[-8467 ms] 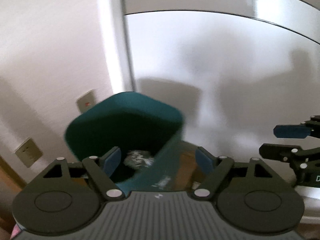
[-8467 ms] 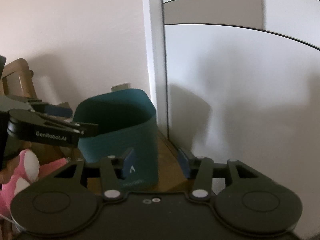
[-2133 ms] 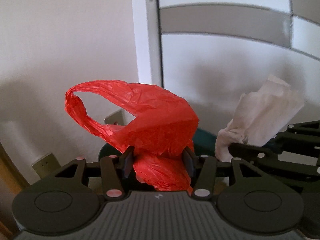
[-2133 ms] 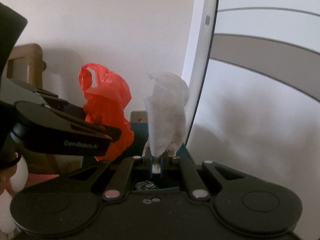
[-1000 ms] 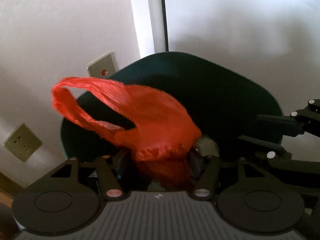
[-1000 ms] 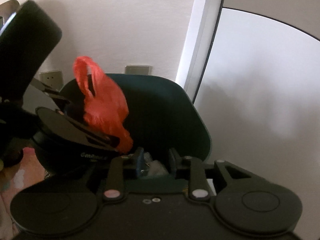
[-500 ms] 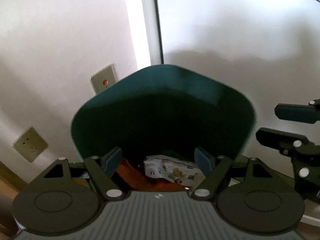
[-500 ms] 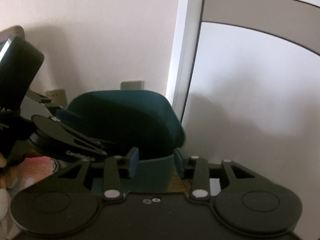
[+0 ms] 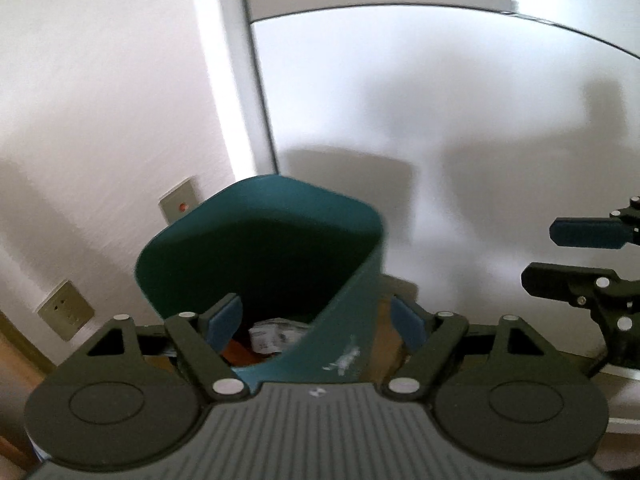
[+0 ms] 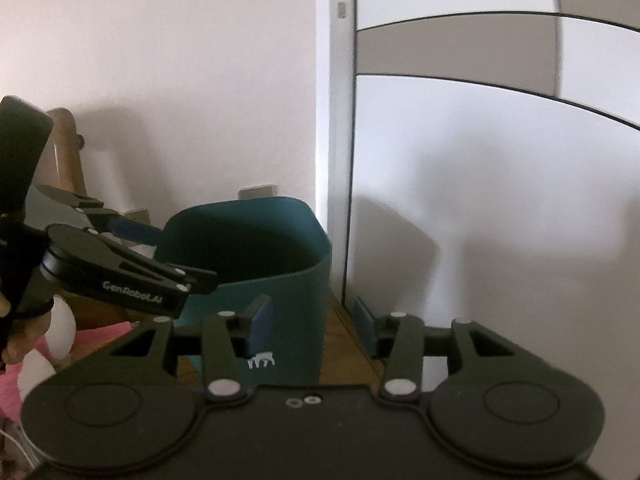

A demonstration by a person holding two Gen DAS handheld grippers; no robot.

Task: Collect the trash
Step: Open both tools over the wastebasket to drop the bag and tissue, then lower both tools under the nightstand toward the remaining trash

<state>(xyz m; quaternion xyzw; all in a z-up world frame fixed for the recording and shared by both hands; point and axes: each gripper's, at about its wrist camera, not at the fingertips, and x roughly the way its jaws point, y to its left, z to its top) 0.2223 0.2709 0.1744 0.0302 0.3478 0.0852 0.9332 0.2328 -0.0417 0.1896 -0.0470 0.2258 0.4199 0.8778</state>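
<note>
I'm seeing the dark-teal plastic trash bin point(image 9: 260, 256) sitting at centre frame in both views, by the white wall point(image 10: 180, 80) & door frame point(image 10: 340, 120). Inside, low centre in the left view, orange plastic bag point(image 9: 240, 350) & printed paper scrap point(image 9: 276, 332) are lying. My left gripper point(image 9: 316, 318) is spreading, nothing betw. its pads; right gripper point(image 10: 312, 320) is widening too, empty.

The bin point(image 9: 352, 280) is looking deep teal with a small white mark on its side, while the hand-held gripper point(image 10: 312, 326) is showing up black with blue pads point(image 10: 259, 322). A pink plush point(image 10: 24, 380) is peeking in beside it, white patches and all.
</note>
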